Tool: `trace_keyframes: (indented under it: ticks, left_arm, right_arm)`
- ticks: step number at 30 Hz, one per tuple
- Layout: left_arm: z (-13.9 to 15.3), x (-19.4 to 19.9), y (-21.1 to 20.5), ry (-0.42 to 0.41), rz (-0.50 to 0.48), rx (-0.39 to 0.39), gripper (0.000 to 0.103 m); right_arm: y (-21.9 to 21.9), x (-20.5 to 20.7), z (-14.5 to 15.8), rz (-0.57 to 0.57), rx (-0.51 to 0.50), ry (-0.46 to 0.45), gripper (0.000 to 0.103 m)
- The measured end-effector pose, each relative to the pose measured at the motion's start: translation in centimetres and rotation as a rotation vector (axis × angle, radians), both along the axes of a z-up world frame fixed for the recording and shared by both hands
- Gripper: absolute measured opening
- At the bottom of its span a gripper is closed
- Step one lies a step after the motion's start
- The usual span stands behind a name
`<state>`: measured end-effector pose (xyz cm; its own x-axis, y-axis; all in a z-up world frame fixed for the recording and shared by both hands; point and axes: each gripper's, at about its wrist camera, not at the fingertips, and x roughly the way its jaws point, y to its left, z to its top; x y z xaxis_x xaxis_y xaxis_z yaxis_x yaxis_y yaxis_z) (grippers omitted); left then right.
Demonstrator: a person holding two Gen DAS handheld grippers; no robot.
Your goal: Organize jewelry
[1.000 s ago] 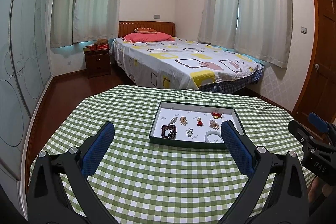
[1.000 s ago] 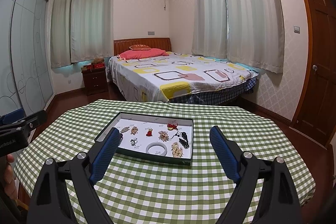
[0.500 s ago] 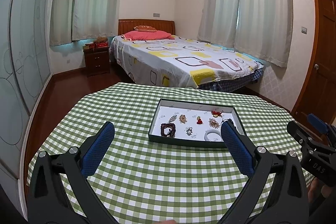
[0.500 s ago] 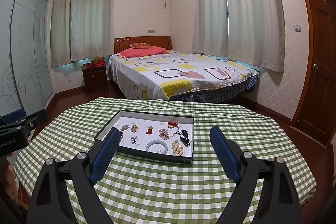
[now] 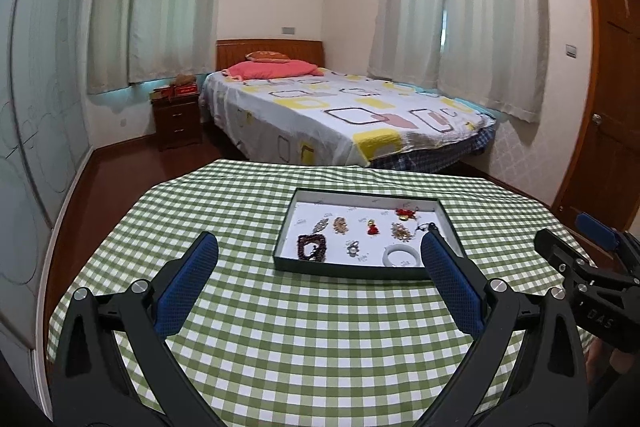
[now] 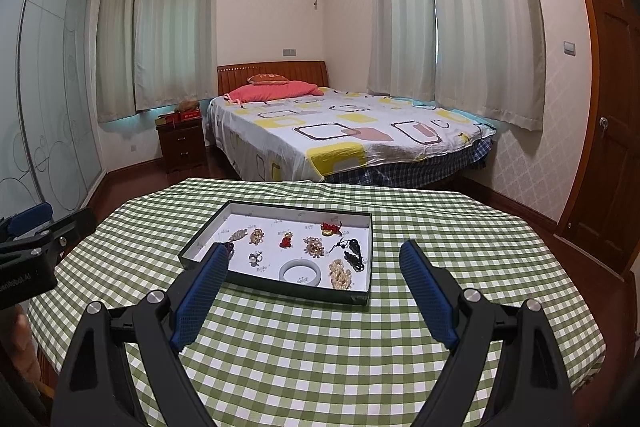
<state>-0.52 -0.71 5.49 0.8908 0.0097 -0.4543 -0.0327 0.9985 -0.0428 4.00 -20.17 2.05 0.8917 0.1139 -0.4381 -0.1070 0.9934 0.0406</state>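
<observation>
The jewelry tray (image 6: 280,285) lies ahead on the table (image 6: 320,347), slightly nearer the right gripper (image 6: 312,291) than the left gripper (image 5: 320,283); both jaws stand wide and empty.

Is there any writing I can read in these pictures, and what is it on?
"DAS": on the black right gripper, seen from the left wrist view.
"...Robot.AI", start cut off: on the black left gripper, seen from the right wrist view.
Small marks on the white-lined jewelry tray: too small to read.
</observation>
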Motion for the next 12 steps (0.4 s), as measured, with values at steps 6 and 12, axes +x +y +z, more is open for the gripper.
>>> trace_keyframes:
  ticks: [6,12]
  left_arm:
    - [-0.4,0.3,0.2,0.016,-0.002,-0.018,0.099]
    - [-1.2,0.9,0.7,0.057,0.0,-0.022,0.099]
  right_arm:
    - [0.0,0.0,0.0,0.002,0.002,-0.002,0.085]
    - [-0.2,0.0,-0.2,0.003,0.01,0.003,0.085]
